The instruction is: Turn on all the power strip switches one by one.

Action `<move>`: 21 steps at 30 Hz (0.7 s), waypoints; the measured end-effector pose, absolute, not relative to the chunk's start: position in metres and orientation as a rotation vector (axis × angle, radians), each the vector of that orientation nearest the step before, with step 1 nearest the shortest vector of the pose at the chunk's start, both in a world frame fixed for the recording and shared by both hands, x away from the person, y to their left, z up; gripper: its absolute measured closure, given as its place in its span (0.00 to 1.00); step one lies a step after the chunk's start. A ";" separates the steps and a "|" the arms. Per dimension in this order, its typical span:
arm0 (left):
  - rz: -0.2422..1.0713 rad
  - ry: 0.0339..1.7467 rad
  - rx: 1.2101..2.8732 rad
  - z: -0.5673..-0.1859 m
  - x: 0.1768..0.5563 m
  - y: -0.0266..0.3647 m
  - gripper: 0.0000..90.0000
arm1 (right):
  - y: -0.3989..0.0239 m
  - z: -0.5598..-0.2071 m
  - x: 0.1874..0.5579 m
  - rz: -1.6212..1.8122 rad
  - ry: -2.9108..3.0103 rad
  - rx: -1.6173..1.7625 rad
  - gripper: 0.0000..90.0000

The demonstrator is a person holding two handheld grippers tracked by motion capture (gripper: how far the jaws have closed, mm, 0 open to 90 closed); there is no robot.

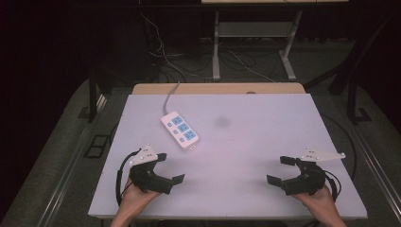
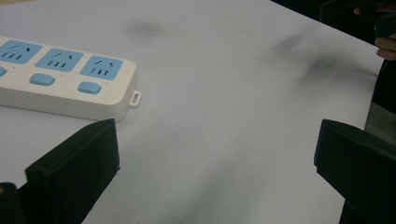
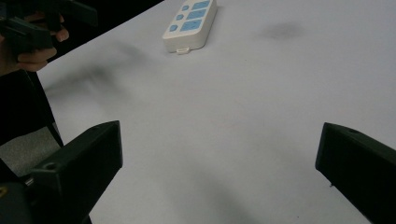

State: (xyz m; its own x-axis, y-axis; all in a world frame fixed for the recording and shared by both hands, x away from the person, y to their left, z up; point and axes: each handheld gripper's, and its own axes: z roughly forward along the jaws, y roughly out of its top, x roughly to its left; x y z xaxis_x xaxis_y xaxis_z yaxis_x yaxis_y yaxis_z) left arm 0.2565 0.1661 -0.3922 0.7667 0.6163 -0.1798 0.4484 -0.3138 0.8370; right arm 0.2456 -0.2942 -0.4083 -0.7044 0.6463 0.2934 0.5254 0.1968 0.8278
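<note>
My left claw [image 1: 169,168] hovers low over the near left part of the counter [image 1: 255,142], jaws spread wide with nothing between them. My right claw [image 1: 281,170] sits over the near right part, also wide open and empty, well apart from the left one. The power strip [image 1: 179,131] lies flat on the counter's left half, farther back than both claws and nearer my left one, apart from it. Its white cord [image 1: 170,97] runs off the far edge. In the left gripper view the power strip [image 2: 60,77] lies just beyond my left jaw, blue sockets up. In the right gripper view the power strip [image 3: 190,24] lies far off, past bare counter [image 3: 224,121], with my left hand [image 3: 32,51] at the upper left.
</note>
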 end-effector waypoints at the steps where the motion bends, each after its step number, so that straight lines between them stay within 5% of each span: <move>1: 0.205 0.807 1.968 -0.391 0.257 0.165 0.00 | -0.294 -0.408 0.246 1.534 2.338 1.149 0.01; 21: 0.171 0.782 2.098 -0.367 0.286 0.158 0.00 | -0.295 -0.408 0.245 1.538 2.329 1.141 0.01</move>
